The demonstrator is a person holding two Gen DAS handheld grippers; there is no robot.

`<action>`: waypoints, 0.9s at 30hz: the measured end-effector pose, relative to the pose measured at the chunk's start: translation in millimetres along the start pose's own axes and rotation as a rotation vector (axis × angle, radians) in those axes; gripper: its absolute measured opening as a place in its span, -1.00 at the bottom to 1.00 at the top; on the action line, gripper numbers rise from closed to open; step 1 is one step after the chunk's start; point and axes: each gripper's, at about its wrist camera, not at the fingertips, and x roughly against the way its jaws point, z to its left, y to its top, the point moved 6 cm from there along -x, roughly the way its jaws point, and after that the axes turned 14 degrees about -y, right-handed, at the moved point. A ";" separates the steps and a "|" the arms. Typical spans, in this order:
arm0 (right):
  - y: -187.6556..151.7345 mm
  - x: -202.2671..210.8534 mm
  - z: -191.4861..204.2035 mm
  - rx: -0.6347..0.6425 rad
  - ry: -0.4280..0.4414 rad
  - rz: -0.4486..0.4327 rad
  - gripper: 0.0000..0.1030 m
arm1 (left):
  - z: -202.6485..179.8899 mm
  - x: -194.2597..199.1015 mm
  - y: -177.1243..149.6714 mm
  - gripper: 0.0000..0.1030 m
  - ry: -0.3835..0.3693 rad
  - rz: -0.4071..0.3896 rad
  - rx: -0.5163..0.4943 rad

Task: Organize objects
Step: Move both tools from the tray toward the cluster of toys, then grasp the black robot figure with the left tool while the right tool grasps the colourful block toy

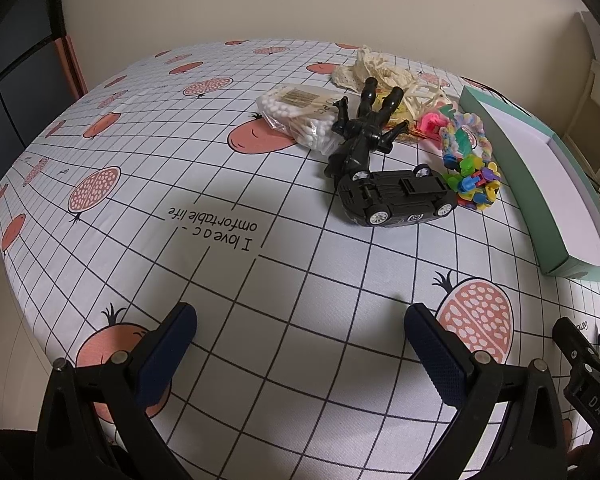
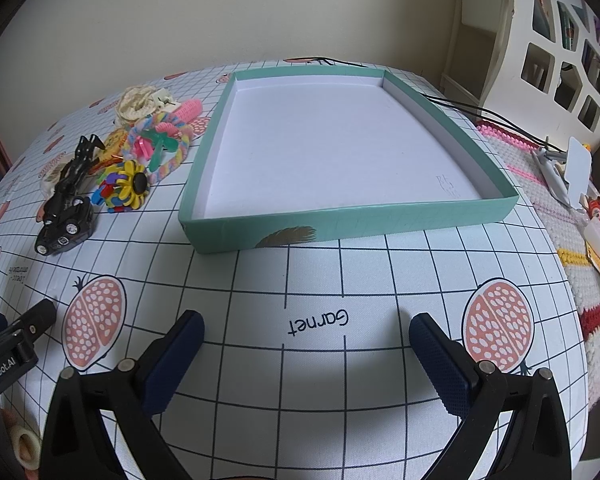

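A pile of small objects lies on the patterned tablecloth: a black toy car (image 1: 396, 200) (image 2: 66, 226) on its side, a black toy figure (image 1: 360, 132) (image 2: 76, 170), a bag of cotton swabs (image 1: 296, 114), cream crochet pieces (image 1: 374, 70) (image 2: 138, 102), a pastel fuzzy ring (image 1: 466, 136) (image 2: 160, 148) and a cluster of colourful plastic pieces (image 1: 476, 184) (image 2: 124, 188). A shallow teal box (image 2: 380, 222) (image 1: 512, 168) with a white inside stands empty to the right of the pile. My left gripper (image 1: 300, 324) is open and empty, near the table's front. My right gripper (image 2: 306, 334) is open and empty, in front of the box.
A white cubby shelf (image 2: 560, 56) stands at the back right. A knitted mat (image 2: 540, 184) with a white clip, black cables and small items lies right of the box. A roll of tape (image 2: 26, 444) sits at the lower left edge.
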 end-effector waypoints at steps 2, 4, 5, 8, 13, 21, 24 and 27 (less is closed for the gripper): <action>0.7 -0.2 -1.1 0.007 0.006 0.018 1.00 | -0.1 -0.1 0.2 1.00 -0.003 0.002 -0.001; 3.7 1.3 -1.5 0.015 0.000 0.029 1.00 | 1.9 0.4 0.6 1.00 -0.009 0.013 -0.002; 6.9 5.3 -2.3 0.010 -0.005 0.013 1.00 | 2.1 0.3 1.1 1.00 -0.013 0.024 -0.001; 20.4 21.2 -1.6 -0.002 0.008 -0.020 1.00 | 4.9 2.4 5.5 1.00 -0.071 0.039 0.046; 59.3 57.0 8.2 0.033 0.040 -0.082 1.00 | 6.4 19.8 34.5 1.00 -0.082 0.032 0.069; 119.6 92.2 36.2 0.117 0.179 -0.081 1.00 | -9.6 40.4 101.0 1.00 -0.096 0.068 -0.030; 139.2 93.4 46.5 0.131 0.211 -0.076 0.94 | -8.8 43.8 121.6 1.00 -0.115 0.076 -0.024; 147.1 83.9 63.8 0.182 0.209 -0.065 0.79 | -7.3 41.6 136.3 1.00 -0.106 0.084 -0.031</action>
